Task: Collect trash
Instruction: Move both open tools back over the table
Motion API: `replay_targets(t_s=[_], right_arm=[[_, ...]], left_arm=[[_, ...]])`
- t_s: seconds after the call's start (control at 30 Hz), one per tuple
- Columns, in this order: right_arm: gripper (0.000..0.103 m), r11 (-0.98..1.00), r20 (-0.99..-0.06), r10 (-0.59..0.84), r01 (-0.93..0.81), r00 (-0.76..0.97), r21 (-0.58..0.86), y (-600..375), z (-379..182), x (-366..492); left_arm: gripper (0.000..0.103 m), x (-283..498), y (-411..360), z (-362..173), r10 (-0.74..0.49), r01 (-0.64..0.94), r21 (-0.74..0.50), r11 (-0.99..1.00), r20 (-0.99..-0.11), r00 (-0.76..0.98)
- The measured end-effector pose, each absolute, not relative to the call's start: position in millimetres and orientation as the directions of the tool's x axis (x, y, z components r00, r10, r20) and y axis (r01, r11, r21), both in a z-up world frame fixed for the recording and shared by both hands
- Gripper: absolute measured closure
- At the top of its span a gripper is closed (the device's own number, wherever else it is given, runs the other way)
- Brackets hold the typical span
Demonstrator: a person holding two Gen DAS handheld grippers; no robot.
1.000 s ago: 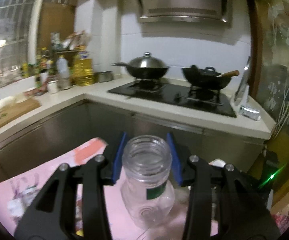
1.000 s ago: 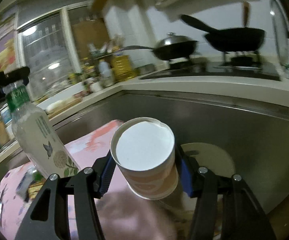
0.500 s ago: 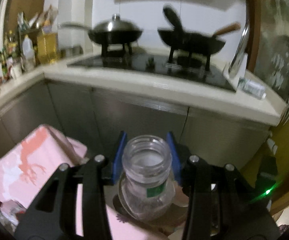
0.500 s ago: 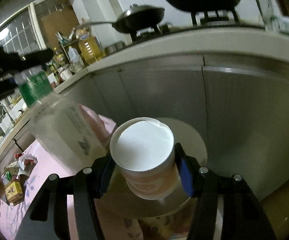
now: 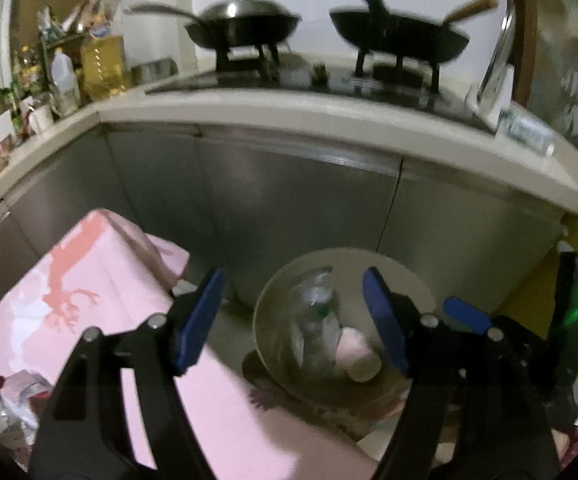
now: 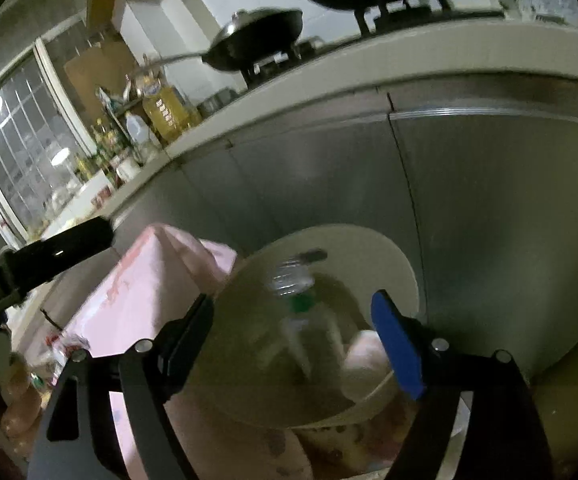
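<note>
Both tools, left (image 5: 289, 316) and right (image 6: 295, 338), have just opened, empty, above the bin (image 5: 267, 300); the bottle (image 5: 313, 320) and cup (image 5: 355, 354) lie inside. Risk: withdrawing fingers catching the rim, tipping it.

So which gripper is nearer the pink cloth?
Left. The left gripper hangs partly over the pink cloth; the right gripper over the bin beyond. Both just opened, gripping nothing.

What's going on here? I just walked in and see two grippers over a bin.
A person is collecting trash with a gripper in each hand. Both the left gripper and right gripper hang over the round bin, and their jaws have just been opening with nothing between them. The clear plastic bottle and paper cup now lie inside the bin.
</note>
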State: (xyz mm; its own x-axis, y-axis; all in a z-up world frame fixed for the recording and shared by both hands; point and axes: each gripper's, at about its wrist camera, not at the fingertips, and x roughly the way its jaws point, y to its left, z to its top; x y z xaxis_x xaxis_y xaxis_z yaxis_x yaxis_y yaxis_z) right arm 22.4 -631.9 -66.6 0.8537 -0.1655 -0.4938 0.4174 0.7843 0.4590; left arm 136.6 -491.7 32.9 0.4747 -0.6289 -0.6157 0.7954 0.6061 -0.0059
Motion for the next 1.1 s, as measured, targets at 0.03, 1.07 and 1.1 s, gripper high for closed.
replay_targets(t_s=[0.03,1.07,1.1], right_arm=[[0.025,0.785,-0.482,-0.172,0.416,0.859,0.460,-631.6,-60.9,20.0],[0.043,0.916,-0.502,0.210,0.011,0.839,0.401,-347.1,-24.5,41.2],[0.044,0.918,-0.509,0.217,0.003,0.833,0.397,-339.8,-24.8,42.2]], left_arm=[[0.034,133.6,-478.2,43.3,-0.642,0.791,-0.016,0.611,-0.595,0.483],[0.034,84.0,30.4,19.5,-0.276,0.217,-0.171,0.961,-0.592,0.757],[0.034,84.0,34.9,15.7,-0.274,0.206,-0.181,0.962,-0.598,0.753]])
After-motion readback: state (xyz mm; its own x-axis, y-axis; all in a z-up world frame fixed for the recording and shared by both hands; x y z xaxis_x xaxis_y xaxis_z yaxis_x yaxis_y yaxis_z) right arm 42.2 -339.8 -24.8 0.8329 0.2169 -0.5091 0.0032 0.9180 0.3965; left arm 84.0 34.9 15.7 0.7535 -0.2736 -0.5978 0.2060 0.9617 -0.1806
